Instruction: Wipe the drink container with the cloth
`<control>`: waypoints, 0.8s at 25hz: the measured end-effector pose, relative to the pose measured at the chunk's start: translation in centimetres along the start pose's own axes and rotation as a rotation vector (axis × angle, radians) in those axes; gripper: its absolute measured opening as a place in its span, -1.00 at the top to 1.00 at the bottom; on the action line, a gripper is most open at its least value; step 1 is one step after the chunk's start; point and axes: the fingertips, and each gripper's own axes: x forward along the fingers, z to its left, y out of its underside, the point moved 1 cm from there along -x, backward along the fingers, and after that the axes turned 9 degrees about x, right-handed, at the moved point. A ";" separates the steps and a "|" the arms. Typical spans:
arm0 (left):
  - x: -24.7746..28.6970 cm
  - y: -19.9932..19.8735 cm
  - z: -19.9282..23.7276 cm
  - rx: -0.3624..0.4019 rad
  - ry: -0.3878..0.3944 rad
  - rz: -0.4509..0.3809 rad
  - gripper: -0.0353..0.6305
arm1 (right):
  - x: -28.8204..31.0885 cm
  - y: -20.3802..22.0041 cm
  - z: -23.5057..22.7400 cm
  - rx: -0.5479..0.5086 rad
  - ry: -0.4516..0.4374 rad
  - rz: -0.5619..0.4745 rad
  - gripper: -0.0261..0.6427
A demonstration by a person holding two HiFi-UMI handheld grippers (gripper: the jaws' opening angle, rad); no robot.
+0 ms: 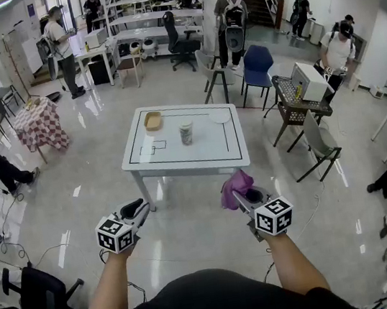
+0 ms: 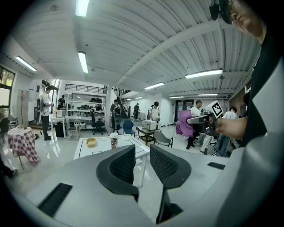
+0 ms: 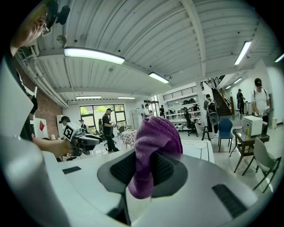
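Purple cloth (image 3: 156,137) tight between right gripper (image 3: 145,167) jaws, its middle hidden there; left gripper (image 2: 142,156) jaws together, empty.

The drink container (image 1: 186,133), a pale lidded cup with a darker printed wall, stands upright near the middle of the white bench (image 1: 210,147). The cloth (image 3: 153,146) is purple and knitted, bunched up and clamped between the jaws of the right gripper (image 3: 149,170). Its bulk bulges above the jaws and a tail hangs below. It is held in the air, well short of the bench's near edge.
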 end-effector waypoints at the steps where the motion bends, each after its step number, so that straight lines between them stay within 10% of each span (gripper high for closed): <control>1: 0.4 0.1 0.2 -0.001 0.000 -0.001 0.53 | 0.3 0.1 -0.3 -0.002 -0.002 0.000 0.65; 20: 6.9 0.2 1.4 -0.044 -0.056 0.027 0.54 | 4.7 -0.4 -6.6 0.041 -0.066 0.026 0.65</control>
